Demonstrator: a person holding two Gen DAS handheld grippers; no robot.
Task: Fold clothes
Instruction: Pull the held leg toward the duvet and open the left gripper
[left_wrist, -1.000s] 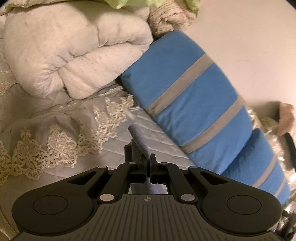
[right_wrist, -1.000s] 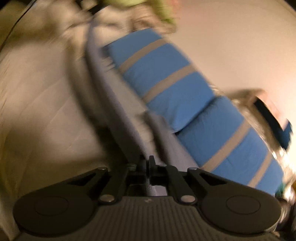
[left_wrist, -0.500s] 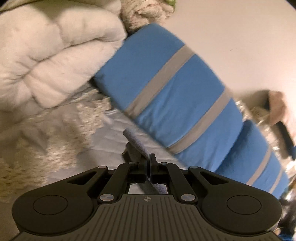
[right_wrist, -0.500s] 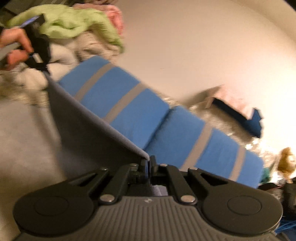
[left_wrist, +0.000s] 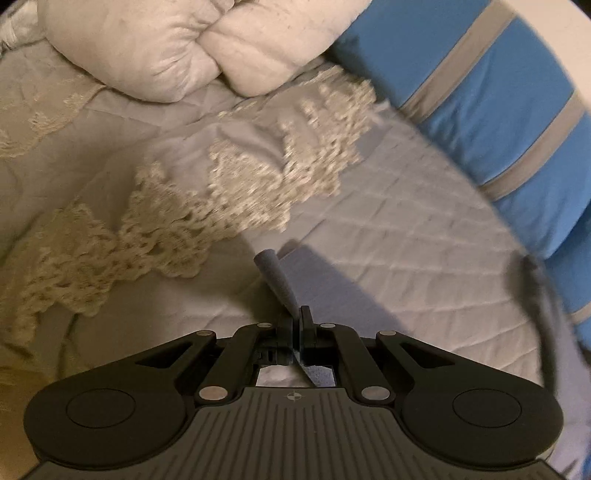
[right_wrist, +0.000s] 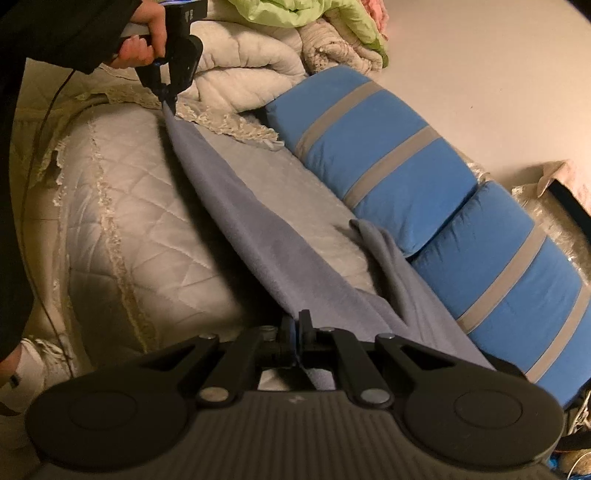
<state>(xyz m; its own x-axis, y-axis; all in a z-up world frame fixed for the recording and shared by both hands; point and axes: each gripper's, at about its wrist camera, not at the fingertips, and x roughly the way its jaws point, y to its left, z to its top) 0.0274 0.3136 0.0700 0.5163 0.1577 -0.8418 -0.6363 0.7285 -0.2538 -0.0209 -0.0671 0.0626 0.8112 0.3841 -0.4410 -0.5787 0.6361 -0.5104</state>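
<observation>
A grey-blue fleece garment (right_wrist: 258, 236) hangs stretched over the quilted bed (right_wrist: 140, 206) between my two grippers. In the right wrist view my right gripper (right_wrist: 297, 325) is shut on one corner of it. At the far top left of that view my left gripper (right_wrist: 167, 99), in a person's hand (right_wrist: 142, 40), pinches the opposite corner. A loose fold of the garment (right_wrist: 384, 254) lies against the blue cushions. In the left wrist view my left gripper (left_wrist: 297, 319) is shut, with a rolled tip of the garment (left_wrist: 275, 275) sticking out past the fingers.
Two blue bolster cushions with grey stripes (right_wrist: 388, 155) (left_wrist: 491, 85) run along the wall. A folded cream duvet (left_wrist: 192, 40) (right_wrist: 243, 77) and green and beige bedding (right_wrist: 314, 18) are piled at the bed's head. A lace-trimmed cover (left_wrist: 184, 206) lies on the quilt.
Both grippers have dropped toward the bed with the garment held taut. The left view tilted down from the cushions to the lace cover. The right view swung to take in the whole garment.
</observation>
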